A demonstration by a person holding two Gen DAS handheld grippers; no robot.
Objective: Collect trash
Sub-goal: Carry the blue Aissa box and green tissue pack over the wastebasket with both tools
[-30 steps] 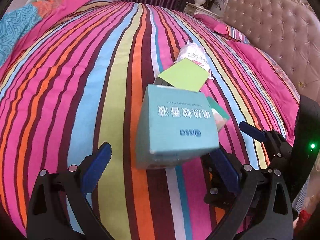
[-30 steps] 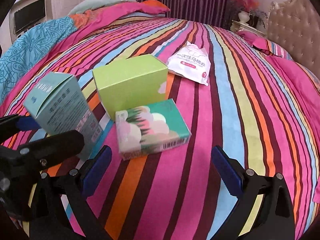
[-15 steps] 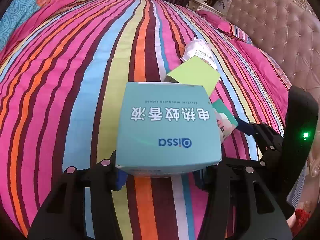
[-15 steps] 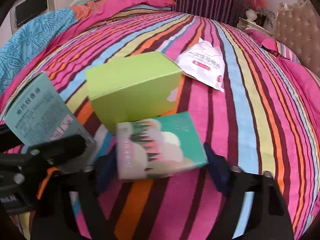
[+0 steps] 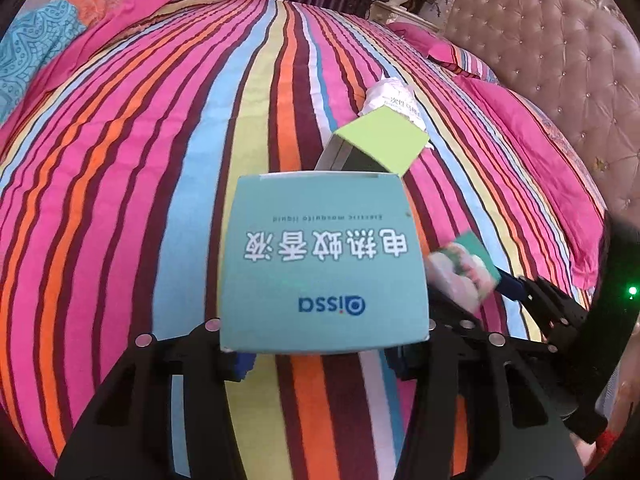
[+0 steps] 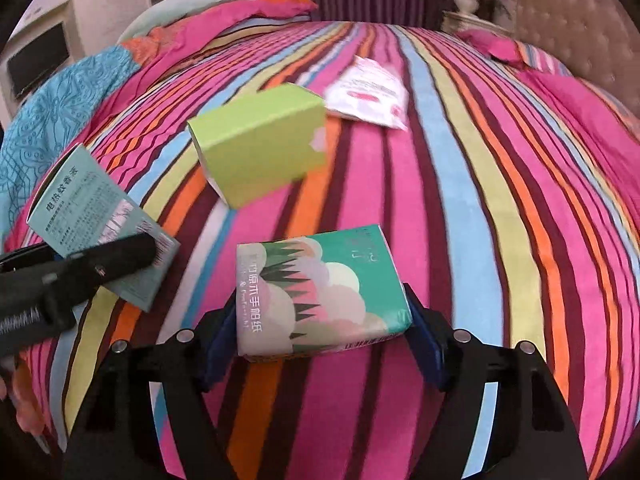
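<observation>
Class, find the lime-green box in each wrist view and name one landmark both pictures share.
Left wrist view: the lime-green box sits right of centre, upper half, just beyond the teal box held in the left gripper.
Right wrist view: the lime-green box lies left of centre, upper half, on the striped bedspread.
Shared landmark: the white sachet just behind it.

Bed [image 6: 500, 240]: carries everything.
Open carton [image 6: 260, 144]: mid-bed, left of wrapper [image 6: 368, 96].
Tissue pack [image 6: 320, 292]: before carton.
Mosquito-liquid box [image 6: 100, 224]: left.
</observation>
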